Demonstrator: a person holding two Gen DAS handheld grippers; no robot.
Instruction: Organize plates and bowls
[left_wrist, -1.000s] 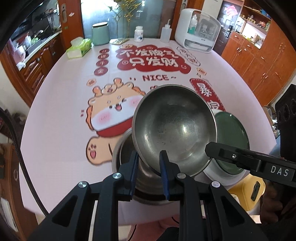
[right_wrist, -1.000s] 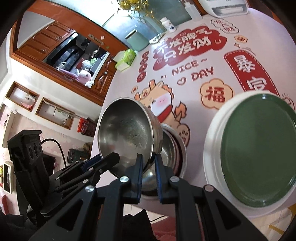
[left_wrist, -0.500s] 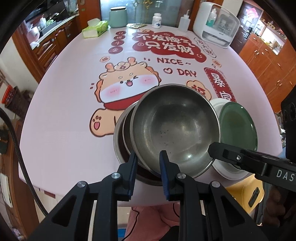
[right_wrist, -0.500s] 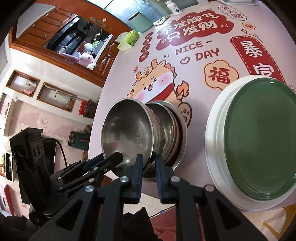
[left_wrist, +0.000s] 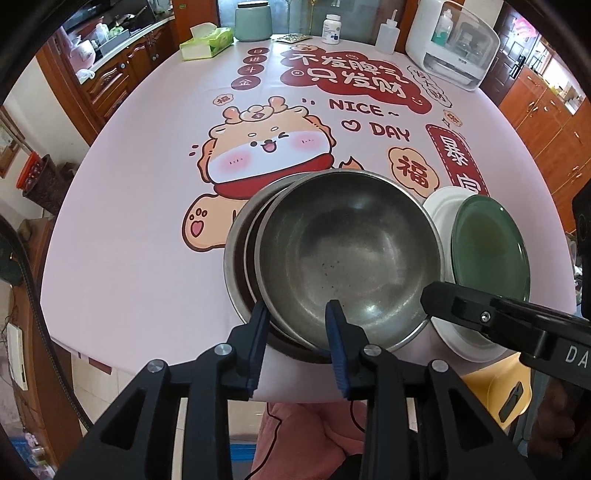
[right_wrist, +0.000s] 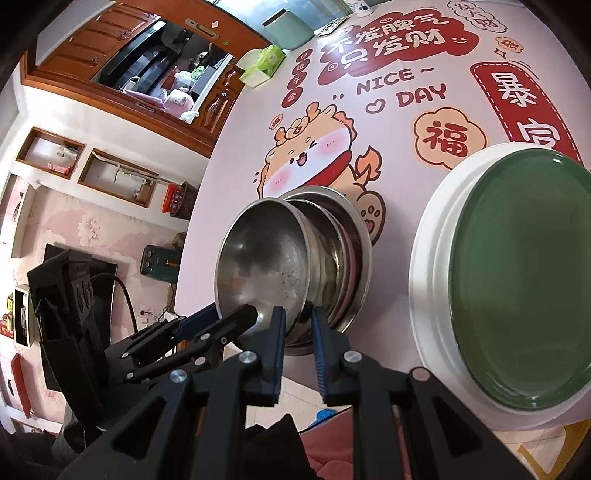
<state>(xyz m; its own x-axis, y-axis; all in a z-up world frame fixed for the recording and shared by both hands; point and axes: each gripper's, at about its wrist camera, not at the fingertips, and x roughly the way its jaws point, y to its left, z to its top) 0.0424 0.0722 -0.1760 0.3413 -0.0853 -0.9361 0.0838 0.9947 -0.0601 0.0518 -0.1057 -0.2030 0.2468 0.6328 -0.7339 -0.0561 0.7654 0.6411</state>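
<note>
Nested bowls and stacked plates side by side at the near edge of the surface (left_wrist: 122, 229)

The top bowl (left_wrist: 351, 258) sits tilted in a stack of bowls (left_wrist: 236, 266), shifted toward the plates; to its right, touching or just beside it, a smaller plate (left_wrist: 487, 243) lies on a wider plate (left_wrist: 439, 210). The left tongs (left_wrist: 295, 332) straddle the top bowl's near rim, jaws opening with the rim between them; the right tongs (right_wrist: 298, 328) come in from the right — their jaws astride the same rim. Along the far edge stand, left to right, a tissue box (left_wrist: 207, 42), a canister (left_wrist: 253, 20), a pill bottle (left_wrist: 332, 29), a squeeze bottle (left_wrist: 386, 35) and a countertop appliance (left_wrist: 450, 44) — all well apart from the bowls.
</note>
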